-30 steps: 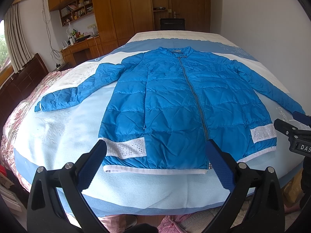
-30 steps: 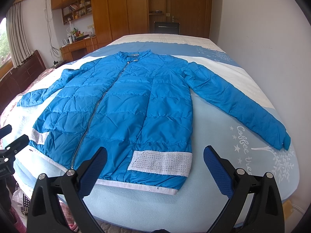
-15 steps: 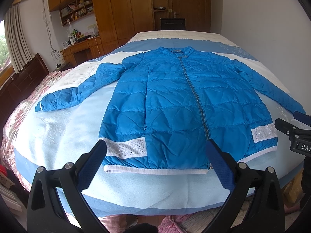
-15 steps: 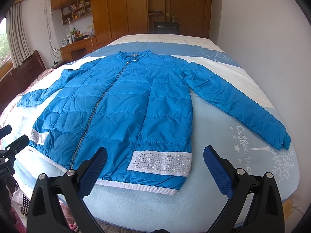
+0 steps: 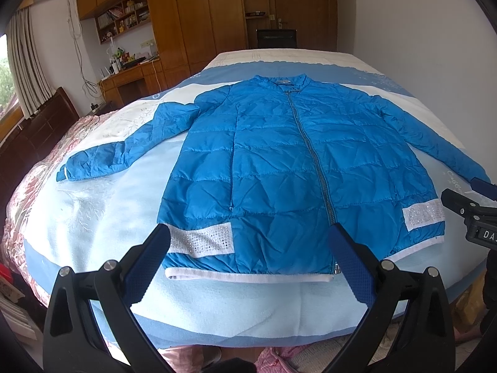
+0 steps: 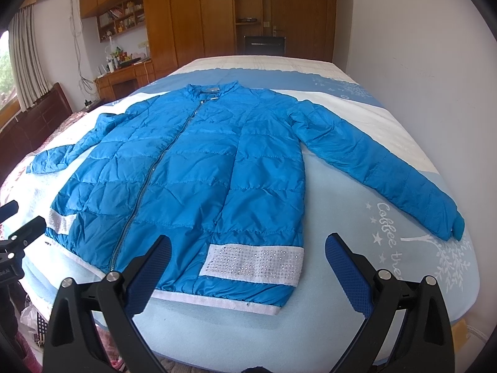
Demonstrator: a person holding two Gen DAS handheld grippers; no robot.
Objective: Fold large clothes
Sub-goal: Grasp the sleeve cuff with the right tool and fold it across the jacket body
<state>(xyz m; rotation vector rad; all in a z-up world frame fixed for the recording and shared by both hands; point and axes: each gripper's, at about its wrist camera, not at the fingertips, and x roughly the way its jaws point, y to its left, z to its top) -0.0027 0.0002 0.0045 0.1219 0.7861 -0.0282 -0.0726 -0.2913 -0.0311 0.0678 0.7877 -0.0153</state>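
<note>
Both tools hover level at the foot of the bed (image 5: 93,217), pointing forward over the near edge, well above the bedding and touching nothing. The left hand-held gripper (image 5: 248,264) has its blue-padded fingers (image 5: 149,264) spread wide, framing the left half of the hem. The right hand-held gripper (image 6: 248,273) is spread just as wide and empty, its span taking in the white studded band (image 6: 251,264) on the right front panel.

The blue padded jacket (image 5: 279,161) lies flat and face up on the bed, zipped closed, collar toward the far end, both sleeves stretched out to the sides, the white hem near the bed's edge.

The hands holding the tools are out of view. In the left wrist view the right sleeve's cuff is hidden behind the other tool at the frame's edge. Printed lettering on the sheet (image 6: 388,233) is only partly legible.
</note>
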